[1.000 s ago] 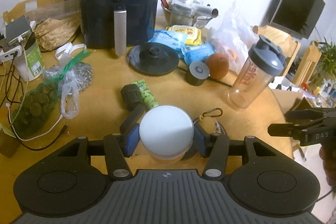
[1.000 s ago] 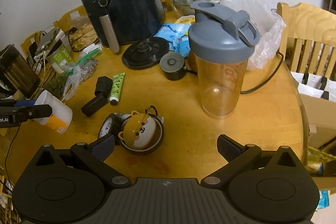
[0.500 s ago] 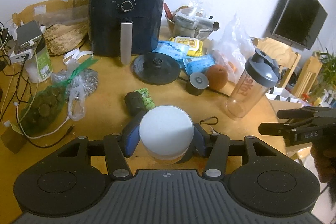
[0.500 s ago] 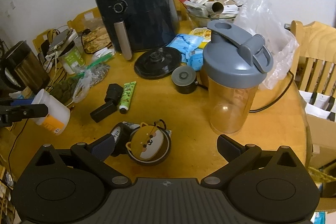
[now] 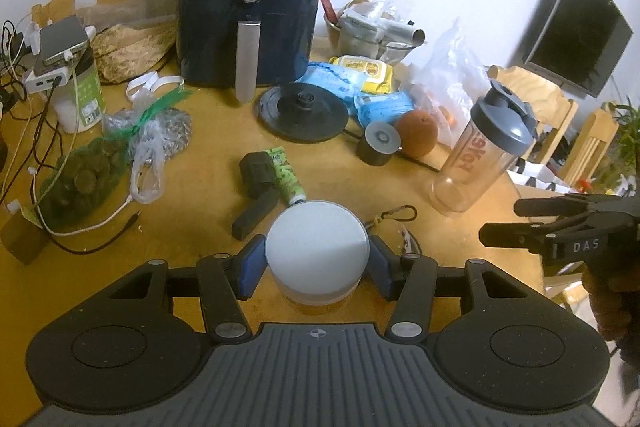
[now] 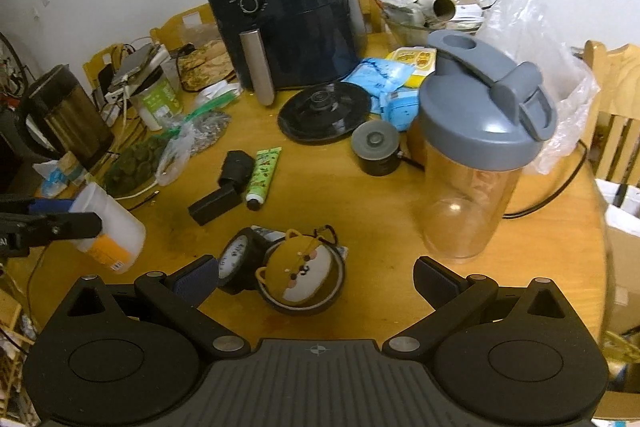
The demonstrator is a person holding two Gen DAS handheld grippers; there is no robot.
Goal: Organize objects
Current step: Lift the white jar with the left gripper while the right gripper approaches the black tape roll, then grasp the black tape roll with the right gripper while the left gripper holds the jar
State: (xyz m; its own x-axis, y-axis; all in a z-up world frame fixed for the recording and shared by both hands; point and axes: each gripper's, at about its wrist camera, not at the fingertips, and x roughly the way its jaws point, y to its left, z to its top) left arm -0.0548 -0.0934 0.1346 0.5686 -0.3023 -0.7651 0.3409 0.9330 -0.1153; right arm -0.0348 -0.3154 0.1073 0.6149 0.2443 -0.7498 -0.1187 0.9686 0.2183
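White jar [image 5: 316,251] clamped in left claw [image 5: 317,263], lifted higher off the cluttered table [image 5: 192,227] than a second ago, ready for placing; right claw [image 6: 316,277] spread wide, empty, above the shiba pouch [image 6: 300,277] beside the shaker bottle [image 6: 476,155].

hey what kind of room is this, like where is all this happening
Most likely a home dining or kitchen area: a cluttered round wooden table with a black air fryer, an electric kettle and wooden chairs beside it.
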